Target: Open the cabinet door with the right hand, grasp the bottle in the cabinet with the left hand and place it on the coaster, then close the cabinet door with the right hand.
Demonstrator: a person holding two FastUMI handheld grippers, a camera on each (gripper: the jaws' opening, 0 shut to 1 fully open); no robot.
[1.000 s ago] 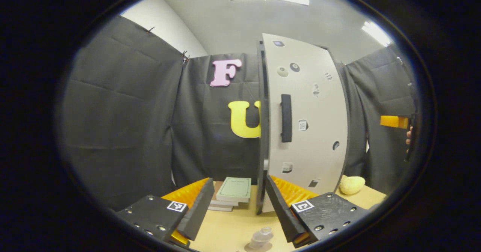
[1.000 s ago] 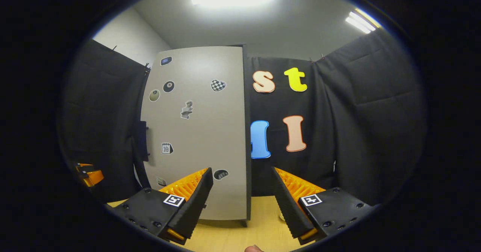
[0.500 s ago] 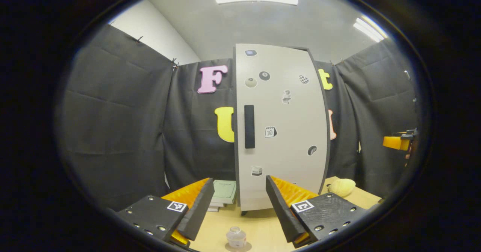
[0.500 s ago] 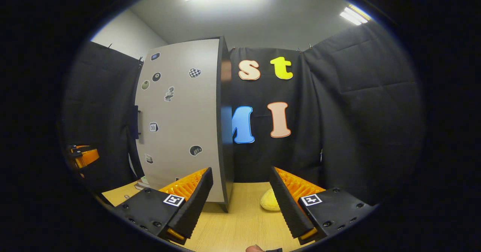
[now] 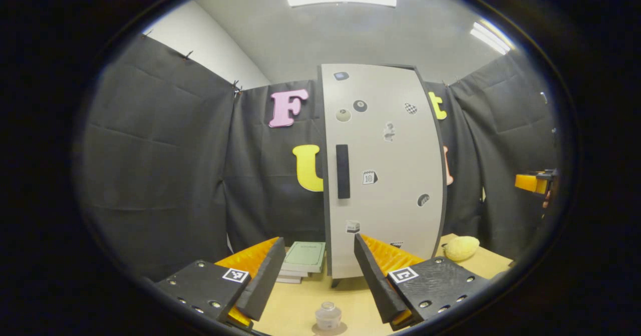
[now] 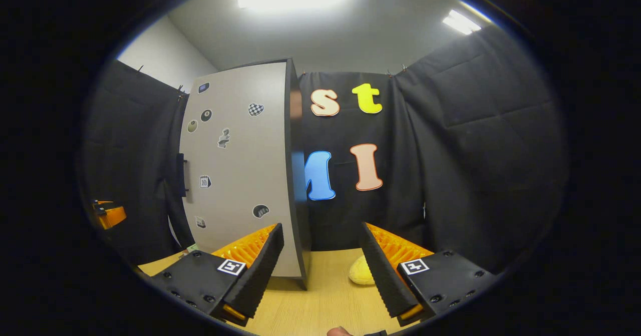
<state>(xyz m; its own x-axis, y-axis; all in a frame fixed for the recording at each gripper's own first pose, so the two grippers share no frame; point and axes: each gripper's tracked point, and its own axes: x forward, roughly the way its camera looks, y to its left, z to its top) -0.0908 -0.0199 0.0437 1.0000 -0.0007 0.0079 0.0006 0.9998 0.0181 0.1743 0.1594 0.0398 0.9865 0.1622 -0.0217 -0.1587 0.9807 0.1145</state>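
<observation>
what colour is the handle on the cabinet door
Black. The handle stands out against the pale grey door; it shows best in the left gripper view.

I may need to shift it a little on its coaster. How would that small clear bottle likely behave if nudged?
The bottle looks short and squat, so it probably resists tipping. It seems clear and may be empty, so likely light and quick to slide. It stands on the coaster, so a push might carry it off the edge.
</observation>
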